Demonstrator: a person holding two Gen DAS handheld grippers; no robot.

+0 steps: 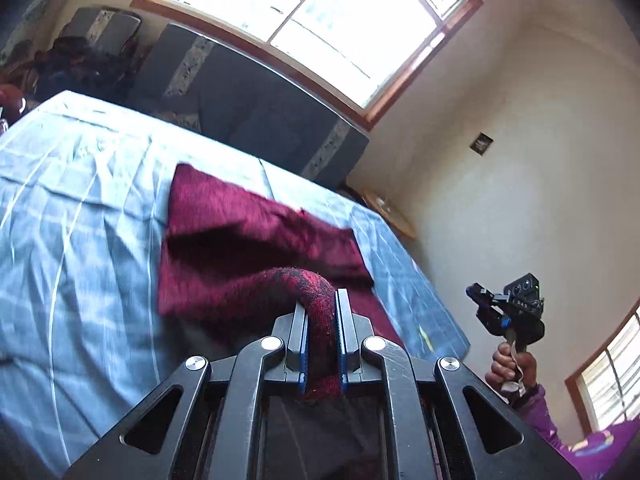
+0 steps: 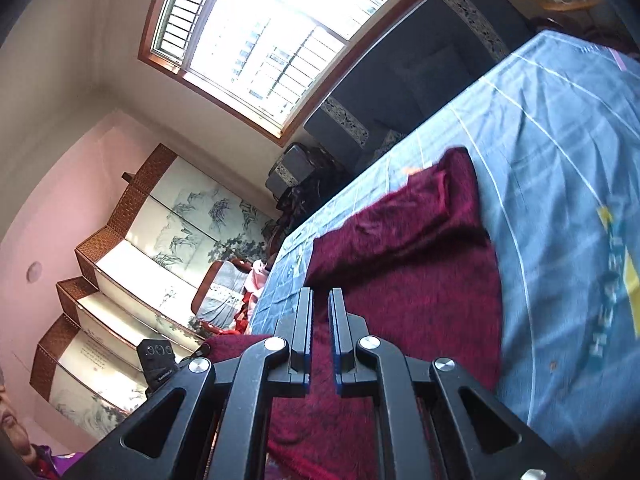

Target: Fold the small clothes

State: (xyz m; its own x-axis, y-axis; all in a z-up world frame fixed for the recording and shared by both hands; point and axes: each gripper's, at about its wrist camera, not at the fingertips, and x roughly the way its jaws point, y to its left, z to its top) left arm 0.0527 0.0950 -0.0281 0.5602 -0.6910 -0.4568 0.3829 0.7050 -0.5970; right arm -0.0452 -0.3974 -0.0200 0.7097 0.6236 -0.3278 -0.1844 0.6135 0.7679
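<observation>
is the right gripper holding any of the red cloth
No, the right gripper has its jaws slightly apart with nothing between them, and the red cloth lies on the bed beyond.

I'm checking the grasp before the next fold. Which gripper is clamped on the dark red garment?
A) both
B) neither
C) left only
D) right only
C: the left gripper pinches a bunched fold of the dark red garment between its fingers, while the right gripper has nothing between its slightly parted fingers.

Crumpled maroon knit garment on bedsheet
</observation>
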